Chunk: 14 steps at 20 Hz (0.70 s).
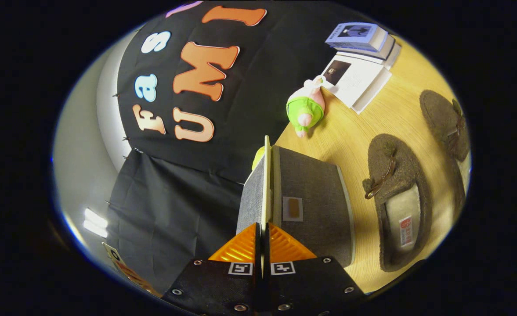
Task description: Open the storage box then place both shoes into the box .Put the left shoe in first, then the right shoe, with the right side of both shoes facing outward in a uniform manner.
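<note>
In the gripper view I see my gripper [262, 232] with its two fingers [284, 248] pressed in on the thin edge of the lid [265, 184], one finger on each face of it, so the jaws are pinching the lid with no gap that I can make out. The lid stands edge-on to me, running straight ahead from the fingertips, raised from the box [311, 206]. The box is grey fabric with a small tan patch [292, 209] on the face turned to me, and it sits on the wooden table [350, 136] just beside the fingers.

On the table past the box lie the two shoes, both dark felt slippers with a cord bow. The near shoe [394, 193] lies just beside the box, its opening and a label inside it showing. The far shoe [445, 123] lies beyond it, apart from the first.

Further ahead on the table a plush toy [306, 109] in green and pink lies near a stack of books [363, 57]. Something yellow [258, 157] peeks out behind the lid; I cannot tell what it is.
</note>
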Each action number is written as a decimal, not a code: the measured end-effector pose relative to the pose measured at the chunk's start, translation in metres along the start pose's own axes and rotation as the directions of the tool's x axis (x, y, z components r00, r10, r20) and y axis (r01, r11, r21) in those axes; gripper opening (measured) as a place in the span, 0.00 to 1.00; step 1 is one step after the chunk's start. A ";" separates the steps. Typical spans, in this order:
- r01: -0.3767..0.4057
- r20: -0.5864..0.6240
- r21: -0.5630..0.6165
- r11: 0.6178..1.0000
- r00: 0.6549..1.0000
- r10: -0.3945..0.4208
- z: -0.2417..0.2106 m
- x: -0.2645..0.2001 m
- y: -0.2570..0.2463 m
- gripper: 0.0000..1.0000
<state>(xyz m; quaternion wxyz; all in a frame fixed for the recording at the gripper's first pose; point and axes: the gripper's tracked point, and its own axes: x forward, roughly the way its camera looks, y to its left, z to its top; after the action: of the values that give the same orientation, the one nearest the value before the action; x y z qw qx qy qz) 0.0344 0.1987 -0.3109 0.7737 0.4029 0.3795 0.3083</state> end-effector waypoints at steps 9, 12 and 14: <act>-0.091 0.008 -0.069 0.993 0.996 0.091 0.014 -0.002 0.083 0.01; -0.078 -0.010 -0.119 0.990 0.997 0.078 0.011 0.005 0.110 0.01; -0.022 -0.027 -0.183 0.983 0.999 0.017 0.006 0.013 0.118 0.01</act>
<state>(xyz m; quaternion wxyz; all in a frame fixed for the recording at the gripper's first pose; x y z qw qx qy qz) 0.0259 0.2641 -0.2119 0.7995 0.3298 0.3554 0.3545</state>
